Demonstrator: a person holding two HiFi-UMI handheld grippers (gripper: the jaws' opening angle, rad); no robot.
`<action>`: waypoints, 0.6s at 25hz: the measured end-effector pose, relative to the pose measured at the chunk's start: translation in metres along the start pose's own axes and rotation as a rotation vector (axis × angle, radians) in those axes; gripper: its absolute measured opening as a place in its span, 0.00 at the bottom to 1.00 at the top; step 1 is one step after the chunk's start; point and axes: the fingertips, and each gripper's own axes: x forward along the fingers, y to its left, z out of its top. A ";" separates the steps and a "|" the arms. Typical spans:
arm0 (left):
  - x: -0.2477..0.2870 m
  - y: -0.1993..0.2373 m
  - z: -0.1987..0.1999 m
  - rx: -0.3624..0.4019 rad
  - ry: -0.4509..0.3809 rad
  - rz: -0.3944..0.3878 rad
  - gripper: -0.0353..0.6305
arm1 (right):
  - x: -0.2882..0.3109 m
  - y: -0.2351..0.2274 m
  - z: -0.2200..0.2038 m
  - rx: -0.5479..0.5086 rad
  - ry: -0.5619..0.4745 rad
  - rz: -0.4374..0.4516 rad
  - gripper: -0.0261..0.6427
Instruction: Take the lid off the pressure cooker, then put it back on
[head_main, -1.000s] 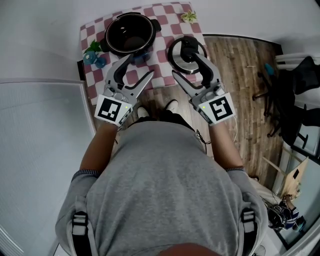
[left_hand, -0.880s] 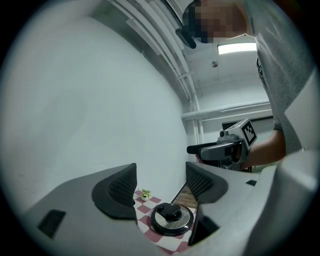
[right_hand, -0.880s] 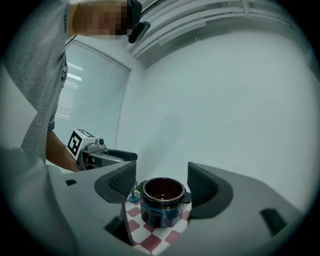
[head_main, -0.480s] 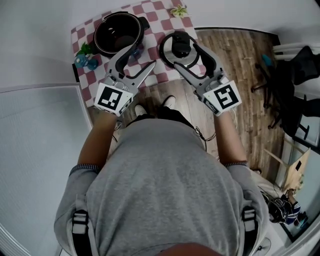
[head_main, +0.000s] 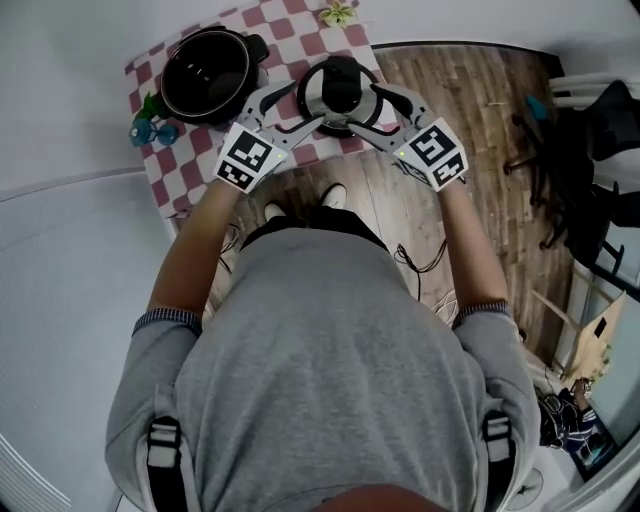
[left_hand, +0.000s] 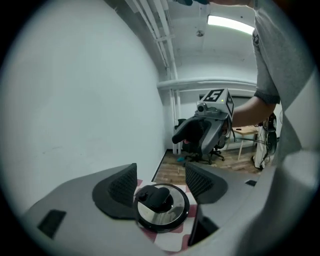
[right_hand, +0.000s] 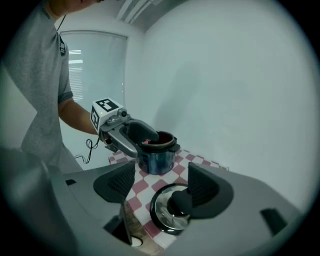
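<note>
Checked cloth (head_main: 178, 172) bears the lid (head_main: 340, 95) between the spread, empty fingers of left gripper (left_hand: 161, 182) and right gripper (right_hand: 160, 182), seemingly untouched; they should centre its knob (right_hand: 181, 202) before squeezing.

The round silver lid (left_hand: 172, 214) is glossy metal; its black knob (left_hand: 159, 196) matt plastic; the red-and-white checked tablecloth (head_main: 180, 165) matt cloth; the brown plank floor (head_main: 470, 100) wood.

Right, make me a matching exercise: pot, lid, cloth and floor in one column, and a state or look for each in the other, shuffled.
1. pot
2. lid
3. cloth
4. floor

A. wooden planks
B. standing open, nothing covering it
C. red and white checks
D. lying flat on the cloth, knob up

Pairs: 1-B, 2-D, 3-C, 4-A
</note>
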 end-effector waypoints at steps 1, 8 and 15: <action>0.010 -0.002 -0.007 0.015 0.034 -0.013 0.55 | 0.003 -0.004 -0.010 -0.008 0.027 0.013 0.56; 0.064 -0.009 -0.060 0.093 0.219 -0.086 0.55 | 0.029 -0.028 -0.067 -0.029 0.153 0.070 0.56; 0.110 0.000 -0.112 0.155 0.396 -0.193 0.55 | 0.068 -0.045 -0.104 -0.109 0.307 0.108 0.56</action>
